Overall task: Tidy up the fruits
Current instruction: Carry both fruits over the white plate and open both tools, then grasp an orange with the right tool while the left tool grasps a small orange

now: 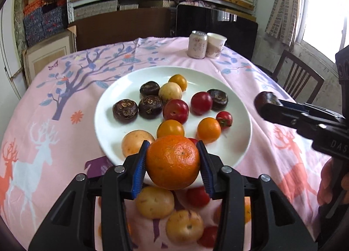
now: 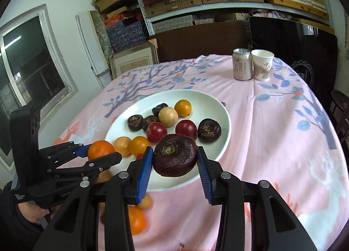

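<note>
Left wrist view has the left hand-held gripper (image 1: 173,161) clamped on an orange mandarin (image 1: 173,162), held over the near rim of the white plate (image 1: 240,141), so its drop spot lies just ahead and below. Off to the right, the right hand-held gripper (image 2: 174,159) grips a dark water chestnut (image 2: 175,155), also above the plate's near edge. Loose fruit sits on the counter (image 2: 272,141) beneath both, nearer than the plate; neither hand is clearly closer.

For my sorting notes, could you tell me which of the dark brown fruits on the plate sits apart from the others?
The dark brown fruit at the plate's right side, touching a red plum. The other three cluster together at left-centre.
</note>
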{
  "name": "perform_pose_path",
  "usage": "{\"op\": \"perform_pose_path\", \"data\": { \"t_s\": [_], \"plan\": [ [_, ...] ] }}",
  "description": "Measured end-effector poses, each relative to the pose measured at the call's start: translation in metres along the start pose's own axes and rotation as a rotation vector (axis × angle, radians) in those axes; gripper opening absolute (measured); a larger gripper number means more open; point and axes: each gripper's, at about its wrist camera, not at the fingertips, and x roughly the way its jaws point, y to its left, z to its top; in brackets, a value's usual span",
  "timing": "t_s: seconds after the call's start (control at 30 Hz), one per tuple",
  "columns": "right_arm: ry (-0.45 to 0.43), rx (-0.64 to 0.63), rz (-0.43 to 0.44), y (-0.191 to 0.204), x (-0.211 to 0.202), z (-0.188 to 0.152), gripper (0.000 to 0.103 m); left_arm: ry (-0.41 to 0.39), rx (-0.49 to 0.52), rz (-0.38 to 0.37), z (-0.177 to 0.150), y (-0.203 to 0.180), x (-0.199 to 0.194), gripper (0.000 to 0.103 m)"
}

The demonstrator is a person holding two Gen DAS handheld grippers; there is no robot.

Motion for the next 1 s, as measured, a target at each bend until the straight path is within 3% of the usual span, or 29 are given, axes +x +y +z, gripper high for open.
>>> {"op": "perform_pose_path", "data": {
  "t_s": [0.1, 0.13, 0.17, 0.3, 0.43, 0.53, 0.6, 0.83, 1.0],
  "plan": [
    [0.004, 0.015, 0.018, -0.002, 0.017, -0.002, 0.047, 0.024, -0.022, -0.004, -0.002, 0.004, 0.015, 0.046],
    [-0.003, 0.018, 0.021, -0.002, 0.018, -0.004, 0.06, 0.024, -0.03, -0.01, -0.003, 0.006, 0.016, 0.051],
    [-0.019, 0.022, 0.022, -0.004, 0.017, -0.005, 0.065, 0.011, -0.035, -0.01, -0.003, 0.007, 0.014, 0.061],
    [-0.044, 0.055, 0.04, -0.014, 0.011, -0.014, 0.065, -0.115, -0.04, -0.008, -0.01, 0.01, -0.017, 0.078],
    [-0.027, 0.077, 0.044, -0.018, 0.006, -0.024, 0.065, -0.171, -0.05, -0.009, -0.031, 0.016, -0.044, 0.078],
    [-0.014, 0.052, 0.044, -0.011, 0.001, -0.035, 0.065, -0.146, -0.06, 0.011, -0.053, 0.023, -0.052, 0.08],
    [0.003, 0.025, 0.043, -0.003, -0.001, -0.044, 0.065, -0.125, -0.067, 0.026, -0.065, 0.028, -0.056, 0.088],
    [0.07, -0.058, 0.096, 0.04, -0.017, -0.081, 0.065, -0.083, -0.115, 0.027, -0.084, 0.048, -0.066, 0.088],
    [0.096, -0.104, 0.071, 0.066, -0.018, -0.093, 0.065, -0.046, -0.1, 0.059, -0.095, 0.049, -0.069, 0.088]
  ]
}}
